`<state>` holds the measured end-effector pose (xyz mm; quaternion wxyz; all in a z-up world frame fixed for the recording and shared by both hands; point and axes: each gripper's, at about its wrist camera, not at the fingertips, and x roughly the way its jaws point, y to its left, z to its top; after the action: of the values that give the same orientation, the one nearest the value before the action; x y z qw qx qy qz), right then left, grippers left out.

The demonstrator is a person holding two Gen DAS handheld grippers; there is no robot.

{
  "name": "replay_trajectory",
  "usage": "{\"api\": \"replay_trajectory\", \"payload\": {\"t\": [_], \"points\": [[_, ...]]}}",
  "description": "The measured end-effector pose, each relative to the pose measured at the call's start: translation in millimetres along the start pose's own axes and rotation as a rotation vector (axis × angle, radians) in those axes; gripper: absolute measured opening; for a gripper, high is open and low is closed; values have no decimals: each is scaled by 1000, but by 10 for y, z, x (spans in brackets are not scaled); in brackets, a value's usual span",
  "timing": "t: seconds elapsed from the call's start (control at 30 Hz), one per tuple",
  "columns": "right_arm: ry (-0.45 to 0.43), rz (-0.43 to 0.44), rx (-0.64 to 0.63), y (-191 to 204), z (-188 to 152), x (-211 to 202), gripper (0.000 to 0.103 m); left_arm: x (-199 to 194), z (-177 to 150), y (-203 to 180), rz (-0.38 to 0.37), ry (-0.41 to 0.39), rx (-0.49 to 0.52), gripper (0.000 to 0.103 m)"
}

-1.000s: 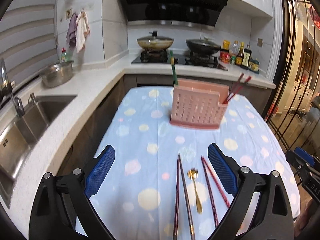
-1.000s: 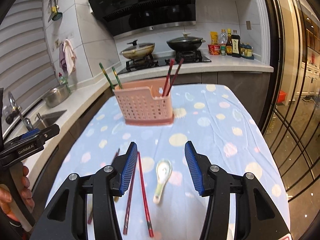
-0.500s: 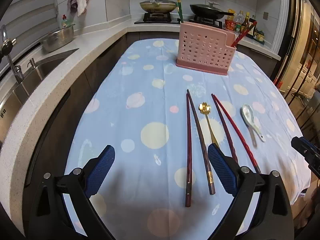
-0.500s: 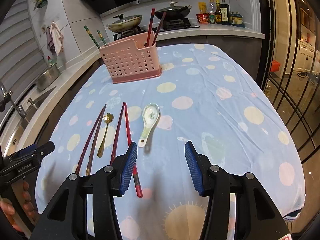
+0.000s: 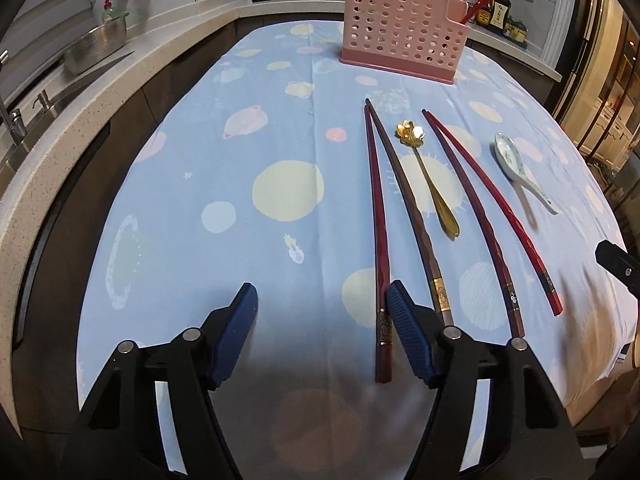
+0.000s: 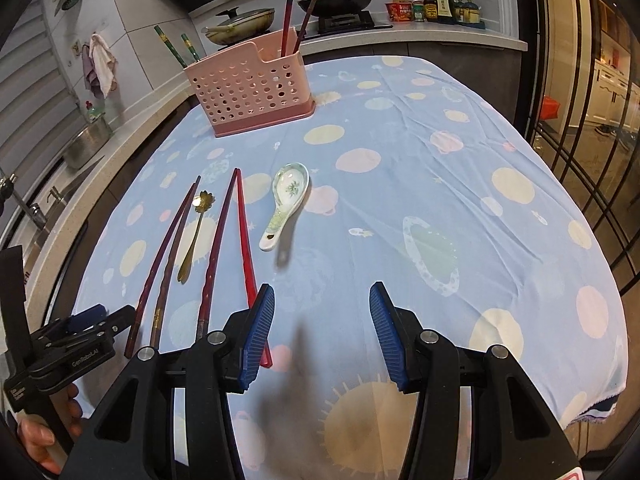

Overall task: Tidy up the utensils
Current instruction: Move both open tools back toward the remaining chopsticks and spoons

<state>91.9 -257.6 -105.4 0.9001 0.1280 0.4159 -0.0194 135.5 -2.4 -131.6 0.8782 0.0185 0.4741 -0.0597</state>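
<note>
The left tool [image 5: 322,312] hangs low over the surface [image 5: 224,208], which wears a blue cloth with pale planets and dots; its blue-padded jaws are closing with only cloth between them, the right pad sitting just beside the butt end of the leftmost dark red chopstick [image 5: 379,240]. The right tool [image 6: 322,316] stands partly open and empty over bare cloth, its left pad overlapping the near end of a bright red chopstick [image 6: 245,240]. Laid in a row on the cloth are a pair of dark chopsticks with gold bands, a gold flower-bowl spoon [image 6: 195,232], a second red pair and a white ceramic soup spoon with a green pattern [image 6: 286,200]. Farther back stands a pink perforated utensil holder [image 6: 250,84], with red chopsticks in its right end and green ones at its left. White lettering reading "GenRobot.AI" shows on the left tool's body in the right wrist view, with a hand [image 6: 40,432] gripping below it. Labels on the sauce bottles [image 6: 434,0] by the stove are too small to read.
</note>
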Motion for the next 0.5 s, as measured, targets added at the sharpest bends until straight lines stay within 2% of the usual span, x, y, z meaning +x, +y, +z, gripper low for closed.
{"api": "replay_trajectory", "payload": {"t": [0.07, 0.13, 0.2, 0.37, 0.5], "points": [[2, 11, 3, 20, 39, 49, 49, 11, -5, -11, -14, 2, -3, 60], [-1, 22, 9, 36, 98, 90, 49, 27, -15, -43, -12, 7, 14, 51], [-7, 37, 16, 60, 181, 140, 45, 23, -30, -59, -10, 1, 28, 49], [-16, 45, 14, 152, 394, 321, 25, 4, -52, -23, -20, -2, 22, 41], [3, 55, 28, 199, 494, 510, 19, 5, -54, 15, -35, -3, 9, 39]]}}
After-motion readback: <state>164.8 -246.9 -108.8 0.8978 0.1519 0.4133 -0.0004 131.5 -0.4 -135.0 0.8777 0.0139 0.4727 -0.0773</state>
